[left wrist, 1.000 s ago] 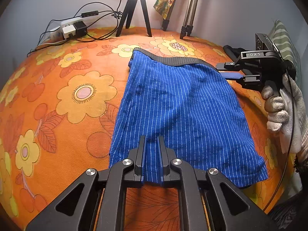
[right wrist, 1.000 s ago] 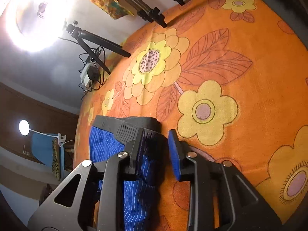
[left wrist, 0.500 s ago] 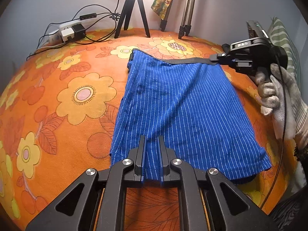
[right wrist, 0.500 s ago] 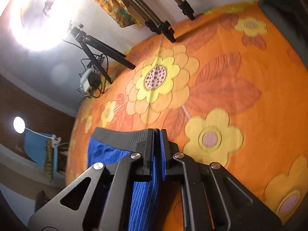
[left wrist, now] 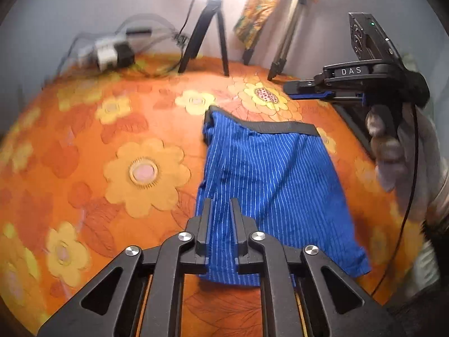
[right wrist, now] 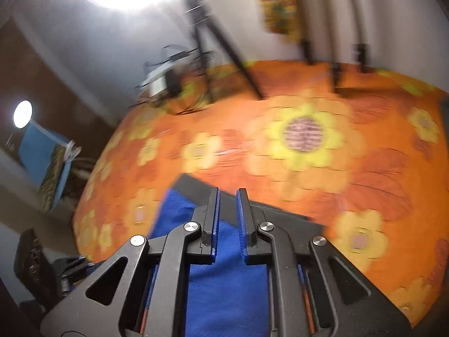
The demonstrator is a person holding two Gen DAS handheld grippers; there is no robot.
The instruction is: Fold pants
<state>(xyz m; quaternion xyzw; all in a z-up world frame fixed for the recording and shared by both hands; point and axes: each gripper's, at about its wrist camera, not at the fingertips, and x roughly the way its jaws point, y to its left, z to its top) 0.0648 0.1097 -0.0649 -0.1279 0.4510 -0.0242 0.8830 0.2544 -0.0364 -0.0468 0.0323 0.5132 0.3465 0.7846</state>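
Observation:
Blue white-striped pants point(left wrist: 275, 174) lie flat on the orange flowered bedspread point(left wrist: 84, 140), their dark waistband point(left wrist: 280, 126) at the far end. My left gripper point(left wrist: 220, 205) hangs over the near hem. Its jaws are opening and the cloth shows in the gap, with no pad pressing on it. A gloved hand point(left wrist: 393, 157) holds my right gripper point(left wrist: 289, 91) in the air beyond the waistband's right end. In the right wrist view the right gripper point(right wrist: 228, 196) hovers over the waistband point(right wrist: 193, 188) and the pants point(right wrist: 224, 286). Its jaws are opening, with nothing between them.
Two tripods point(left wrist: 207, 42) point(left wrist: 283, 50) stand at the far edge by the wall. A power strip with cables point(left wrist: 112, 52) lies at the far left. A dark item point(left wrist: 353, 123) sits at the bed's right edge. A lamp point(right wrist: 22, 113) glows beyond the left side.
The right gripper shut on the waistband's corner, then let it go, rose and rolled level. The waistband lies back on the bed. The left gripper's jaws have parted and it has lifted slightly.

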